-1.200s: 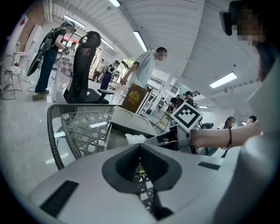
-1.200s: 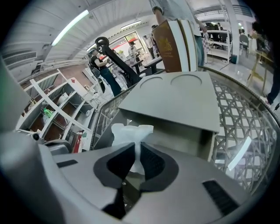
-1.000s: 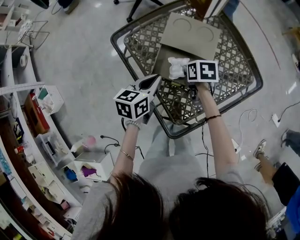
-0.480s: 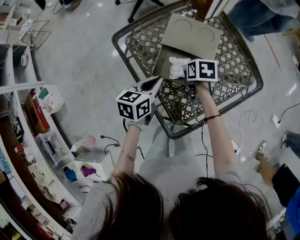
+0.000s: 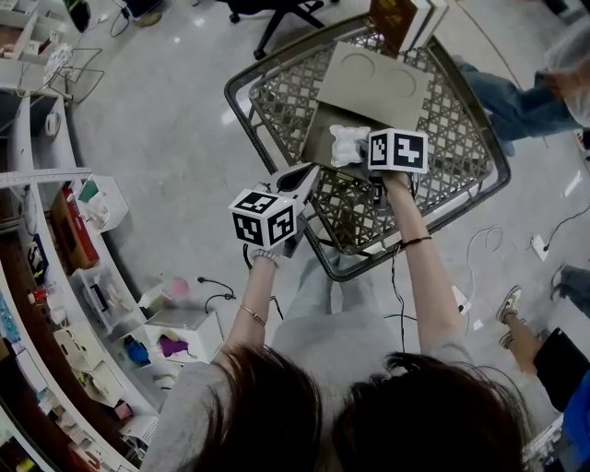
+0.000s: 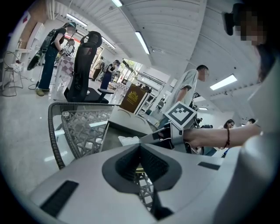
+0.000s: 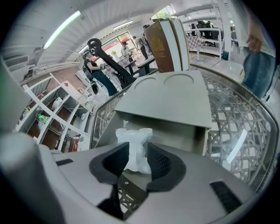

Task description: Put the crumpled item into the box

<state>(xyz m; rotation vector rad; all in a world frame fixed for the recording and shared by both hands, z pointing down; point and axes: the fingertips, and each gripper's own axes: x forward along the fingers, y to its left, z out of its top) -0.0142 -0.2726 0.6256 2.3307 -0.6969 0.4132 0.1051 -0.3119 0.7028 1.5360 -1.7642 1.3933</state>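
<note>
The crumpled white item point(image 7: 134, 146) hangs over the near wall of the open grey cardboard box point(image 7: 175, 131), between the jaws of my right gripper point(image 7: 136, 161). Those jaws are opening and stand apart on either side of it. In the head view the item point(image 5: 348, 145) lies at the box's point(image 5: 318, 138) near edge, just left of the right gripper point(image 5: 369, 153). The box's lid point(image 5: 373, 78) is folded back. My left gripper point(image 5: 307, 173) is shut and holds nothing, at the table's near left rim; its closed jaws point(image 6: 140, 148) point toward the item point(image 6: 128, 140).
The box sits on a glass table with a lattice underside and a dark rim point(image 5: 236, 92). A brown carton point(image 5: 398, 18) stands at the table's far edge. An office chair point(image 5: 267, 9) and a person in jeans point(image 5: 516, 92) are beyond it. Shelves point(image 5: 83, 267) line the left.
Both grippers have stayed nearly where they were. The white item now sits slightly farther in over the box's edge. A person in jeans has come in at the upper right.
</note>
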